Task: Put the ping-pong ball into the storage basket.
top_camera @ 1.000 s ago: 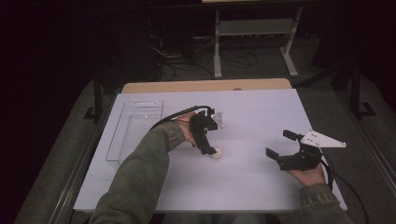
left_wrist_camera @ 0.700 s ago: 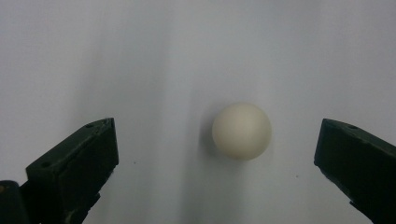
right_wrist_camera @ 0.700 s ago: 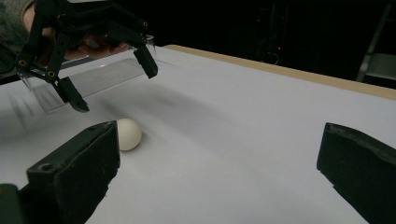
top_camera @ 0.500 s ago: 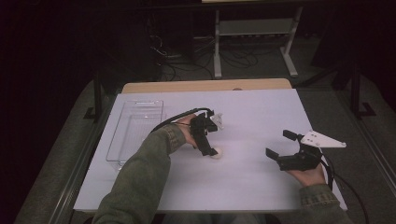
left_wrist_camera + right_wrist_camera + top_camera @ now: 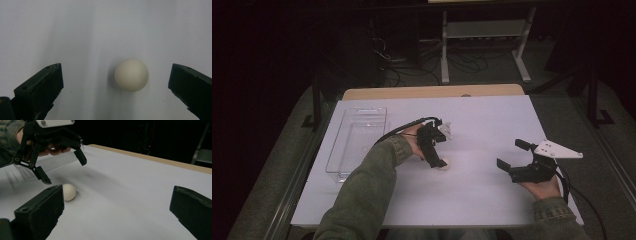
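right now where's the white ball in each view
High view: the white ball lies mid-table under the left gripper.
Left gripper view: ball right of centre, between the open jaws.
Right gripper view: ball lower left.
Shared landmark: the white table sheet.

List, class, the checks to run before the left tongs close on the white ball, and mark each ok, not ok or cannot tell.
1. Left tongs open: ok.
2. Ball between the jaws: ok, though nearer one jaw than the other.
3. Jaws low enough to grip the ball: cannot tell.
4. Ball at rest on the white table: ok, it sits sharp.
5. Right tongs clear of the ball: ok, open and well aside.
6. Clear tray free to take it: ok, looks empty.
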A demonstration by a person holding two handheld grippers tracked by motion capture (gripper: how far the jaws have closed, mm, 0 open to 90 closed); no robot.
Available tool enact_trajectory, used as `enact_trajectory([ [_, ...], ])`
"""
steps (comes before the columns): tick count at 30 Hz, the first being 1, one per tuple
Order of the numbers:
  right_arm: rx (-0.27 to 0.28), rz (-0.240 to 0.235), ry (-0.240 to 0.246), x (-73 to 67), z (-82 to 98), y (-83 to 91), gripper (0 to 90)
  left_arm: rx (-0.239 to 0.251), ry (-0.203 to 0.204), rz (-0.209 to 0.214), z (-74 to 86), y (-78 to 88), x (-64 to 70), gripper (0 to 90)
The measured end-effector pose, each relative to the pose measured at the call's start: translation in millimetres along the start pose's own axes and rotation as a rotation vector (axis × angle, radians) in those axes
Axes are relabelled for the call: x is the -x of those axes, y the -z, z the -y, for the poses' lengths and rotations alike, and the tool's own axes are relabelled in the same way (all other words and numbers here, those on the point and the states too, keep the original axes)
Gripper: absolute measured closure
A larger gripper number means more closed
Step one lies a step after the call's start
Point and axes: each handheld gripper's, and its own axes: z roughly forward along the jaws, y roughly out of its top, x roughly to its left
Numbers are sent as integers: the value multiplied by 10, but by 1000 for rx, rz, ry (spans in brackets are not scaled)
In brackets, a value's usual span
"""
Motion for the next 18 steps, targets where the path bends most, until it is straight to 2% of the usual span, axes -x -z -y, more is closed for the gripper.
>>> enact_trajectory([
  [6, -2, 0, 1, 0, 0, -2, 0, -16, -2, 0, 10, -33, 5, 0],
  [9, -1, -1, 0, -1, 0, -1, 0, -13, -3, 23, 6, -59, 17, 0],
  [14, 5, -5, -6, -1, -2, 2, 0, -28, -14, 25, 2, -96, 32, 0],
  [16, 6, -6, -6, -1, -3, 3, 0, -52, -16, 32, 12, -130, 35, 0],
  [18, 5, -7, -7, -1, -3, 2, 0, -55, -14, 39, 16, -141, 31, 0],
])
